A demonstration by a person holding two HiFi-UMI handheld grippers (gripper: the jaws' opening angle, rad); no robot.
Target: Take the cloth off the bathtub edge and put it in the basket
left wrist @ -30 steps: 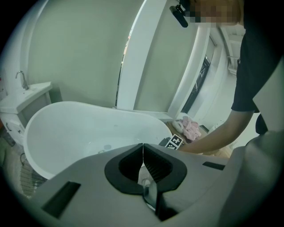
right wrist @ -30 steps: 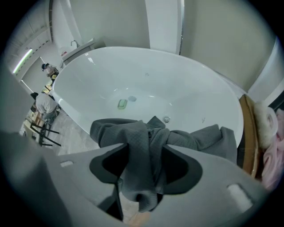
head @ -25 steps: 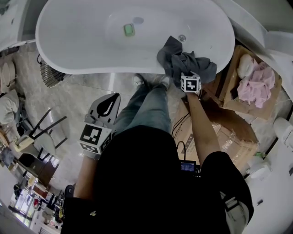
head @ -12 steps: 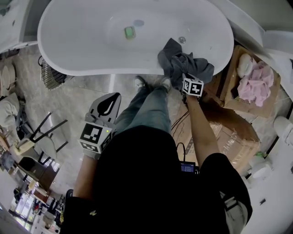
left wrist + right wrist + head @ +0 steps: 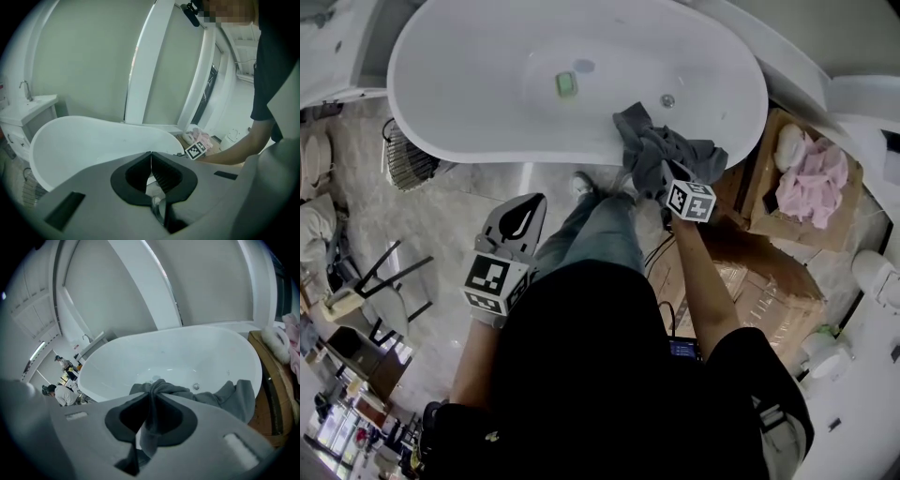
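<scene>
Room: bathroom, white tub [image 5: 487, 94].
Cloth [image 5: 661, 150]: grey, draped over tub's near rim.
Right gripper [image 5: 151, 399]: jaws pinch a bunched cloth fold, shown only in its own view.
Left gripper [image 5: 151, 161]: jaws together, empty.

Here's the dark grey cloth [image 5: 661, 150], crumpled and slung over the near edge of the white bathtub [image 5: 534, 155], close to its right end. One flap lies up inside the tub near the drain fitting, and the rest sags in loose folds down the outer wall. A gathered ridge of it stands up, pinched tight between the jaws of the right claw [image 5: 151, 399]. Over on the floor, just beside the tub's left end, sits a wire basket [image 5: 405, 159], well apart from the cloth.
</scene>
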